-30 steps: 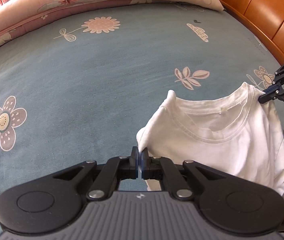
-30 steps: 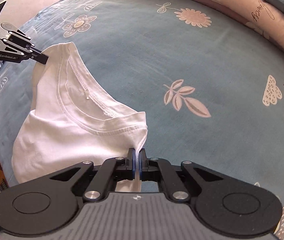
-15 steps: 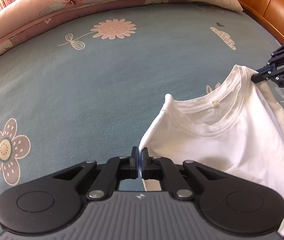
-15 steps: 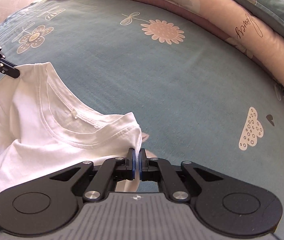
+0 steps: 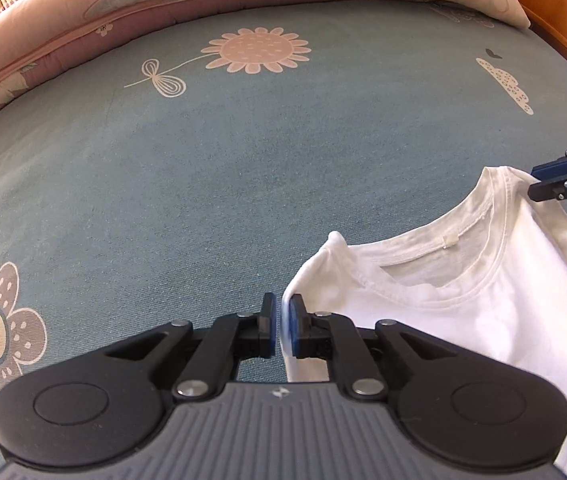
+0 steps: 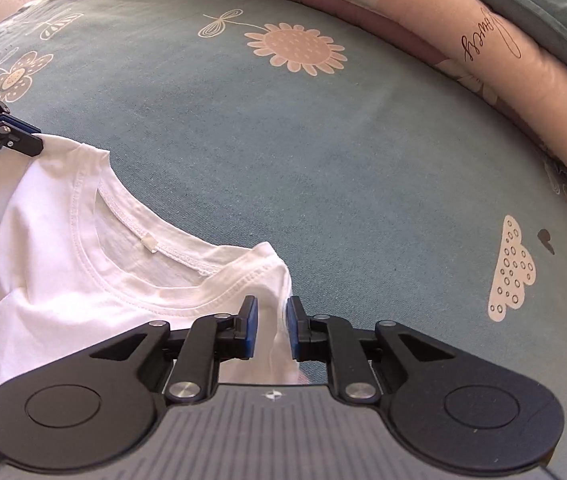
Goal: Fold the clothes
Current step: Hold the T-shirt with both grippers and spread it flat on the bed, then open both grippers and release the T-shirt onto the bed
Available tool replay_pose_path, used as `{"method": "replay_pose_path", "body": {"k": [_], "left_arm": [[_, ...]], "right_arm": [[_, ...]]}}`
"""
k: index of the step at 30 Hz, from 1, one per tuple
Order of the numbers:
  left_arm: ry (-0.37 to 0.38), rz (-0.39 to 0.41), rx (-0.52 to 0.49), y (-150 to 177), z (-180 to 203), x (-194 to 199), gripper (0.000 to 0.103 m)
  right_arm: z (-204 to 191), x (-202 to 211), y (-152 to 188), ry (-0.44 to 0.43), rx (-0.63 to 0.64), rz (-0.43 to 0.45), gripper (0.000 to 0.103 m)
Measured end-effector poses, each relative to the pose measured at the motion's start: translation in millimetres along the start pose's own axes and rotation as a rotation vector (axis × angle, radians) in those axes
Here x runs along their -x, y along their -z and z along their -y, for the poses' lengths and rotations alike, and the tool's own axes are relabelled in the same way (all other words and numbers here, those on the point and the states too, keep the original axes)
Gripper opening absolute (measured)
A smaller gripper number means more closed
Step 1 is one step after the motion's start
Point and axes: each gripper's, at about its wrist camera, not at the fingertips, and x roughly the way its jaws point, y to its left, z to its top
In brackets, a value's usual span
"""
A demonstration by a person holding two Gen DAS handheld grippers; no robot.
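The left gripper [image 5: 281, 330] was opening, its blue pads parted a little with the edge of the white T-shirt [image 5: 483, 300] between them, the cloth no longer pressed. The right gripper [image 6: 270, 330] was opening too, its gap wider, and the other shoulder of the shirt hung loose between its pads. From the left gripper the shirt spread out toward 2 o'clock, and the tip of the right gripper showed at about 3 o'clock on the far shoulder. From the right gripper the shirt lay toward 9 and 10 o'clock, with the left gripper's tip at about 10 o'clock. So the line from shoulder to shoulder ran straight between the two grippers, and the neck opening with its small label sat in the middle of that line. Each gripper was just at its own shoulder, and neither was nearer to the body of the shirt. The shirt rested on the blue flowered bedsheet [image 5: 223, 168], and a pink quilt [image 5: 83, 28] lay at 12 o'clock. I judged that the shirt was being laid flat, so the next fold would start from a sleeve or side.
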Motion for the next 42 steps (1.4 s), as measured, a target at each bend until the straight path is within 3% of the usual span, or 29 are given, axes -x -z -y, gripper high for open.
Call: {"method": "replay_pose_path", "body": {"k": [4,9,13,23,31,42], "left_arm": [[0.007,-0.025,0.005,6,-5,0,0.01],[0.016,-0.037,0.037,14,-18,15,0.01],[0.014,-0.048,0.075,33,-27,34,0.018],[0.147,-0.174,0.292,117,-17,75,0.021],[0.233,-0.168,0.405,164,8,97,0.023],[0.253,-0.14,0.562,205,22,92,0.038]], "right_arm": [[5,11,8,-0.018,-0.043,0.007,0.035],[12,35,30,-0.04,-0.143,0.007,0.04],[8,53,60,-0.052,-0.204,-0.011,0.043],[-20,77,128,-0.068,-0.372,-0.098,0.043],[-35,107,147,-0.076,-0.413,-0.065,0.045],[-60,123,199,-0.102,-0.484,-0.092,0.049]]}}
